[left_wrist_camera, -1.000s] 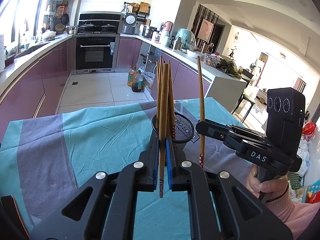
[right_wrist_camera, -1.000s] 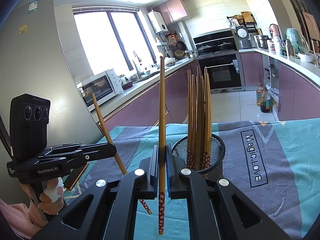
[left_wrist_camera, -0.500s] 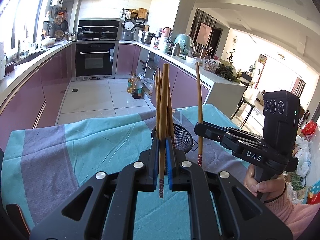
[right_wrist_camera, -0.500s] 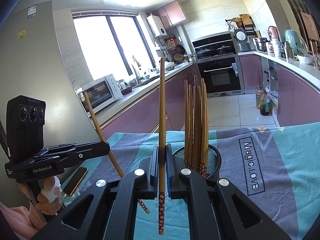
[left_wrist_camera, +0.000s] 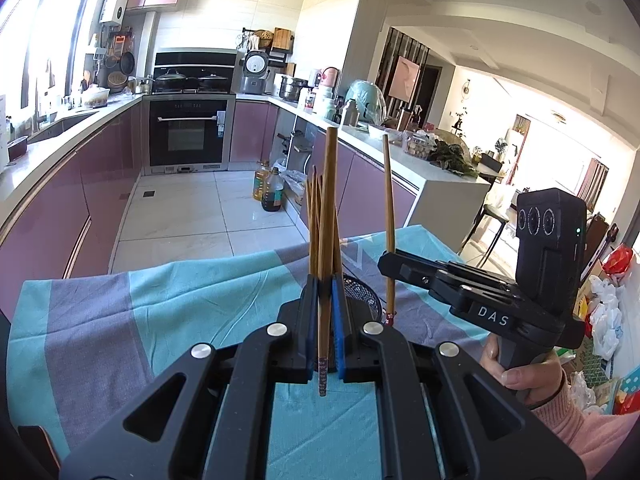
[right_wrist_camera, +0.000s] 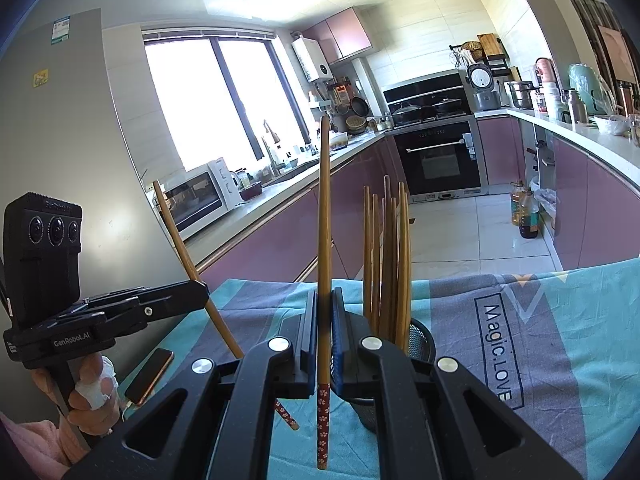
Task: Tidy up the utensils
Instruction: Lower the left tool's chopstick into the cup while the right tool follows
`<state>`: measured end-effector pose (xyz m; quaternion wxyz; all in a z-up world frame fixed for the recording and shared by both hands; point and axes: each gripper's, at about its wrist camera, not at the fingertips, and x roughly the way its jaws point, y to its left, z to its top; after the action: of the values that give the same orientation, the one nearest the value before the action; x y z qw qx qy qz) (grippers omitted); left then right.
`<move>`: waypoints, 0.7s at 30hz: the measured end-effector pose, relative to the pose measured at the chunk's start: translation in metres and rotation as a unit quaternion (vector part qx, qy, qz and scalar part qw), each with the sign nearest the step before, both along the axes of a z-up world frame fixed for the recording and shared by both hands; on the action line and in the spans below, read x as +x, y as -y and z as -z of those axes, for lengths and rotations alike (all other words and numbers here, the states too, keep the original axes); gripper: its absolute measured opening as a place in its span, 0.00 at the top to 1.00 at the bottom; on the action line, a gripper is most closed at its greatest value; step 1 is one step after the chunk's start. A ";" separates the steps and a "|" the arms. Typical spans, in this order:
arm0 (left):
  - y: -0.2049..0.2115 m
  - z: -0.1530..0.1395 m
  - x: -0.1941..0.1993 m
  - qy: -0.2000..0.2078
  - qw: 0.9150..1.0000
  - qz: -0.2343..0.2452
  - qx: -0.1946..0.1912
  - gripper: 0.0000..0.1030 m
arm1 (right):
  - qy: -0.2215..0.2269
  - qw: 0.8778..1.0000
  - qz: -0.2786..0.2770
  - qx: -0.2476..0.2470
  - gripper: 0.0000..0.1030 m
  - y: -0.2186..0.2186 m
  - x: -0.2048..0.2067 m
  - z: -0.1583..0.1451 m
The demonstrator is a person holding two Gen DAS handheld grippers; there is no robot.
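Observation:
My left gripper is shut on a wooden chopstick and holds it upright above the table. My right gripper is shut on another chopstick with a red flowered end, also upright. A black mesh holder with several chopsticks stands on the table just right of my right gripper. In the left wrist view the holder sits behind my fingers. The right gripper and its chopstick show to the right. The left gripper shows at left in the right wrist view.
A teal and grey tablecloth covers the table. A phone lies on it near the left hand. Purple kitchen cabinets, an oven and a tiled floor with oil bottles lie beyond the table's far edge.
Both grippers have risen with their chopsticks. The holder and table sit lower in both views than before.

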<state>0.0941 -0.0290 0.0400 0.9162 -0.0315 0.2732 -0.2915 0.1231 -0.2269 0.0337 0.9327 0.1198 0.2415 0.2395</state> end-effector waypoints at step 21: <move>0.002 -0.033 -0.002 0.041 0.999 0.006 -0.015 0.93 | 0.019 1.000 0.004 0.007 0.94 0.003 0.013 -0.017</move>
<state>0.0923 -0.0309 0.0731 0.9243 -0.0315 0.2314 -0.3017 0.1359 -0.2295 0.0512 0.9371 0.1228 0.2214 0.2402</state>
